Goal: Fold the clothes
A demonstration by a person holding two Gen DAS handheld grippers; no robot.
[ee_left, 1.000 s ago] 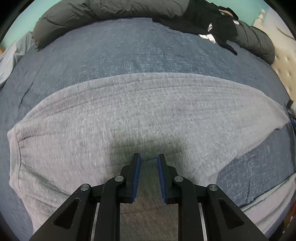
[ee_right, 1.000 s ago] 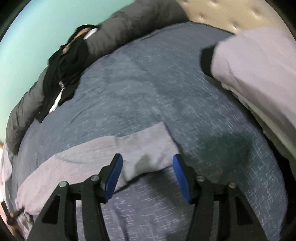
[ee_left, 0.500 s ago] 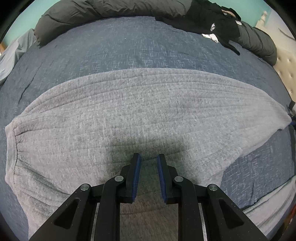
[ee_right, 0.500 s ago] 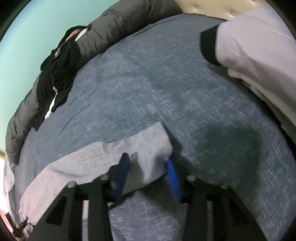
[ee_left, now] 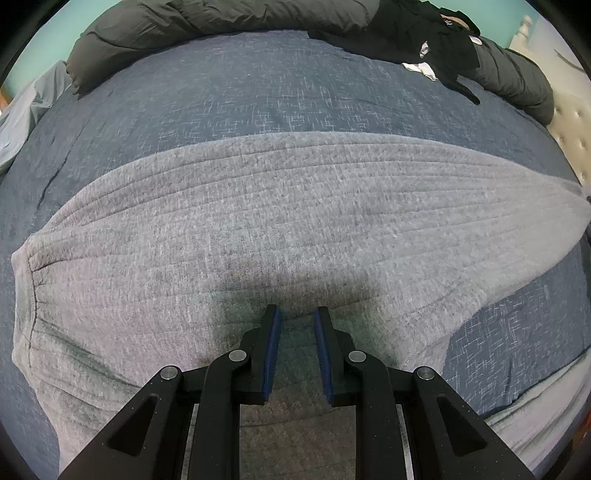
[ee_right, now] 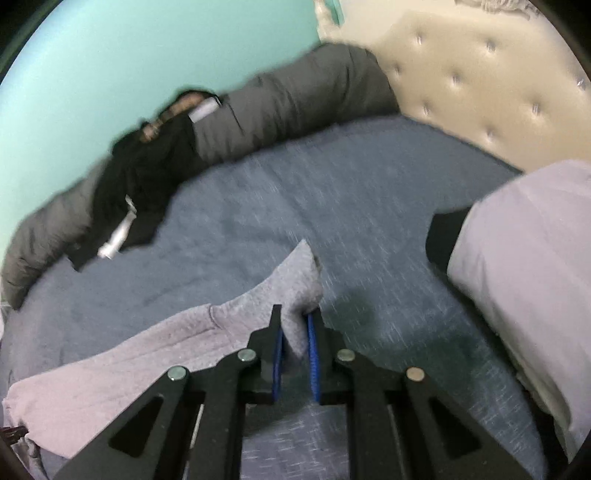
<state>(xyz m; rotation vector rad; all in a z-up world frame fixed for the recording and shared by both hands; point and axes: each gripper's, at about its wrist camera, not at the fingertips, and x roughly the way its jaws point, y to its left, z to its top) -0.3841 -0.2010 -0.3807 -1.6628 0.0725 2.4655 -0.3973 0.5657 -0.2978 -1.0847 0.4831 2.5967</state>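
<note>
While the left gripper [ee_left: 296,314] pinches the grey trousers [ee_left: 277,221] mid-body, the right gripper [ee_right: 295,319] clamps their cuff.

Your left wrist cam is sitting low and close over the grey sweatpants [ee_left: 280,221], looking fwd across the bed [ee_left: 258,85] toward the dark duvet [ee_left: 207,14]. Your right cam is facing the headboard [ee_right: 480,85]. Both views are sharing sweatpants, bed, duvet.
</note>
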